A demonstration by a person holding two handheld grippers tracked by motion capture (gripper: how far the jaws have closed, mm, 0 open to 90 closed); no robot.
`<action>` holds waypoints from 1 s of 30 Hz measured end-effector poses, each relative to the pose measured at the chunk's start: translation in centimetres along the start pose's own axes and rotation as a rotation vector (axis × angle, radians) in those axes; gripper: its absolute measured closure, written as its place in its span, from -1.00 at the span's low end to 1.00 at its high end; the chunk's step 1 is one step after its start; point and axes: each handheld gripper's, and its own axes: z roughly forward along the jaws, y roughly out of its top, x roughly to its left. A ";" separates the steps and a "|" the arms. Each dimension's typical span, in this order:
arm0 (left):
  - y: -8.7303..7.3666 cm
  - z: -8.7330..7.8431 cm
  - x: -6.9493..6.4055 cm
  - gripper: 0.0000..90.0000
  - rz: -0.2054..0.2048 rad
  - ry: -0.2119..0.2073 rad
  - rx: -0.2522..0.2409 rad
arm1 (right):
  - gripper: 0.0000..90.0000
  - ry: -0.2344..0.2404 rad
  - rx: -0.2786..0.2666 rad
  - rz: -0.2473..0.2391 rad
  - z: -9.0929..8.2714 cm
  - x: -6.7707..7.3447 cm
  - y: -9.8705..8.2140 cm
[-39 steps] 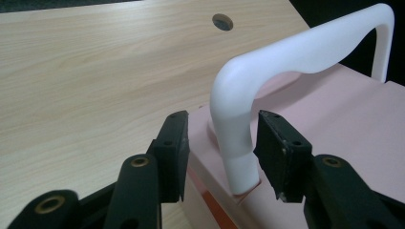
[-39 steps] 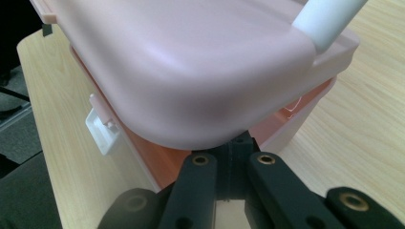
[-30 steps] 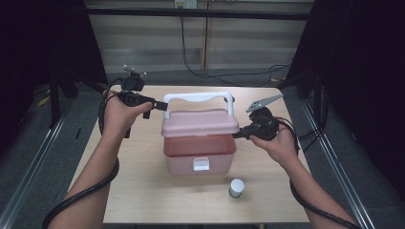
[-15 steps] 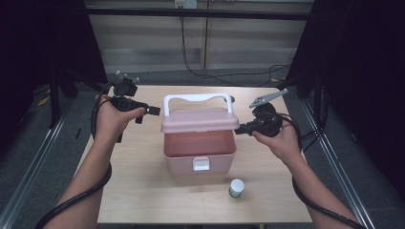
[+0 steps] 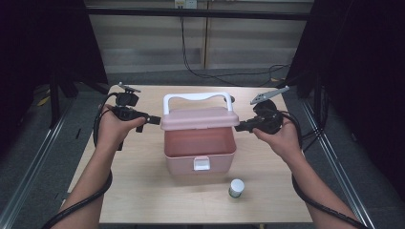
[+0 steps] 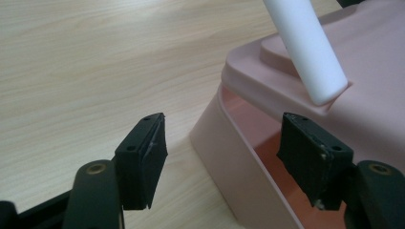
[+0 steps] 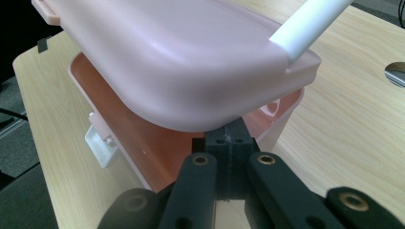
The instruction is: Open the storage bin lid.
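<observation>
A pink box [image 5: 198,148] stands mid-table, its pink lid [image 5: 198,118] raised off the rim so the reddish inside shows. A white handle [image 5: 193,97] stands upright on the lid. My left gripper [image 5: 155,120] is at the lid's left end; its jaws have just been opening and now stand open. They straddle the box's corner [image 6: 239,157] without pressing on it, below the lid's edge [image 6: 248,81]. My right gripper [image 5: 237,128] is shut, its joined tips [image 7: 229,131] tucked under the lid's right rim [image 7: 215,114].
A small white-capped jar [image 5: 236,187] stands near the table's front edge, right of the box. The box's white latch [image 5: 202,164] faces the person. A round cable hole [image 7: 396,74] lies in the table behind the box. Bare wood [image 5: 143,191] lies in front and on both sides.
The left gripper has sunk a little beside the lid's left end and its jaws have widened. The lid stands a bit higher off the box. The right gripper has stayed put.
</observation>
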 end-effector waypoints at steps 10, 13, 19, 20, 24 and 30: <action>-0.5 0.4 -0.1 -0.25 0.006 -0.009 0.008 | 1.00 -0.006 -0.009 0.010 -0.1 -0.1 0.4; -0.7 0.6 -0.1 -0.26 0.006 -0.011 0.011 | 1.00 -0.009 -0.010 0.013 -0.2 -0.1 0.5; -0.9 0.6 -0.4 -0.26 0.016 -0.023 0.018 | 1.00 -0.014 -0.015 0.007 -0.2 -0.1 0.7; -1.0 0.6 -0.5 -0.26 0.019 -0.022 0.020 | 1.00 -0.016 -0.014 0.011 -0.3 -0.1 0.7; -0.9 0.3 -0.8 -0.26 0.025 -0.029 0.016 | 1.00 -0.013 -0.016 0.015 -0.3 -0.1 0.9; -0.8 0.3 -1.0 -0.28 0.029 -0.030 0.019 | 1.00 -0.021 -0.015 0.017 -0.3 -0.2 1.0</action>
